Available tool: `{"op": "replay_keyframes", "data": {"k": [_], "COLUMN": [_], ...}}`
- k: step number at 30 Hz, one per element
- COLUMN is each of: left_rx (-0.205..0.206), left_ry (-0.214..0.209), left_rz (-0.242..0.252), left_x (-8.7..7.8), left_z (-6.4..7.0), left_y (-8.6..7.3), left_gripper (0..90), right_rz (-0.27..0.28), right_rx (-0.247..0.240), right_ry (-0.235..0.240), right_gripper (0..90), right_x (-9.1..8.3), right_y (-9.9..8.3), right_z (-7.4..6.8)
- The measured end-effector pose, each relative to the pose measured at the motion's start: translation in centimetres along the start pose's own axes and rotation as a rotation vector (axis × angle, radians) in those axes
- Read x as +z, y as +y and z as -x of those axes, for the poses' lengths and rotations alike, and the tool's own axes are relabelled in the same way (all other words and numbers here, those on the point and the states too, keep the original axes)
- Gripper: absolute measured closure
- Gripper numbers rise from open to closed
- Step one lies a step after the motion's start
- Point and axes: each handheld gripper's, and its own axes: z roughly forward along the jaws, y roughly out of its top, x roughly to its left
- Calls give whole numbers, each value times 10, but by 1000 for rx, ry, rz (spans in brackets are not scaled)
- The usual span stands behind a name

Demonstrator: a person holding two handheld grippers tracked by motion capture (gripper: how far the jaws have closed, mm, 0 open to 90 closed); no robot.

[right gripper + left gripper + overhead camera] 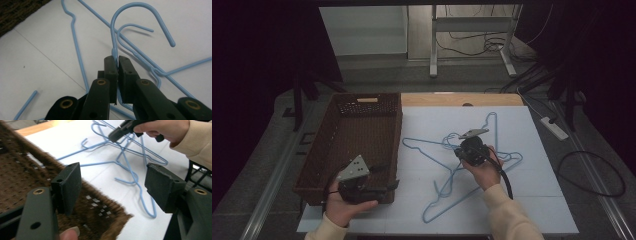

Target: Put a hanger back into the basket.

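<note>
Centre frame, right gripper [463, 146] pinches a blue hanger [140, 27] at its hook's neck, wrist angled up-left over the hanger pile [462, 165]. Lower left, left gripper [392, 186] jaws spread, hovering over basket [362, 135] corner.

the person wears cream long sleeves [508, 212] with ribbed cuffs. each gripper, the left gripper [112, 186] and the right gripper [117, 65], is matte black, with two flat rectangular jaws bolted to dark grey-green arms that carry brass-ringed holes and small screw holes. a grey three-cornered plate [354, 167] dotted with holes tops each one, and a black cable [507, 179] trails from the right.
</note>
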Motion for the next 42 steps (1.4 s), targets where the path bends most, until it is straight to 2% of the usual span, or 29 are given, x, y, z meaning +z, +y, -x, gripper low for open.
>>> {"op": "replay_keyframes", "data": {"k": [4,6,7,12,17,20,33,36,37,42], "left_rx": [1,0,-6,-13,-28,-41,-50,-72,-72,-73], "left_ry": [-9,-13,-19,-52,-66,-77,-121,-119,-119,-121], "left_rz": [-58,-68,-81,-129,-163,-176,-245,-293,-293,-367], "left_x": [19,23,29,50,69,78,116,133,133,165], "left_z": [13,16,21,29,32,33,41,43,43,45], "left_y": [9,11,17,28,35,36,37,36,36,33], "left_gripper": [300,301,301,299,298,298,299,303,308,351], "right_rz": [21,26,29,39,48,49,74,75,75,83], "right_rx": [-11,-11,-12,-8,-6,-9,-19,-23,-23,-26], "right_ry": [9,12,12,15,15,17,18,19,19,22], "right_gripper": [860,859,860,860,859,859,859,859,859,859], "right_x": [-3,-4,-4,-6,-8,-8,-15,-16,-16,-18], "right_y": [-2,-3,-3,-4,-5,-5,-6,-6,-6,-7], "right_z": [-3,-3,-3,-3,-3,-4,-6,-6,-6,-8]}}
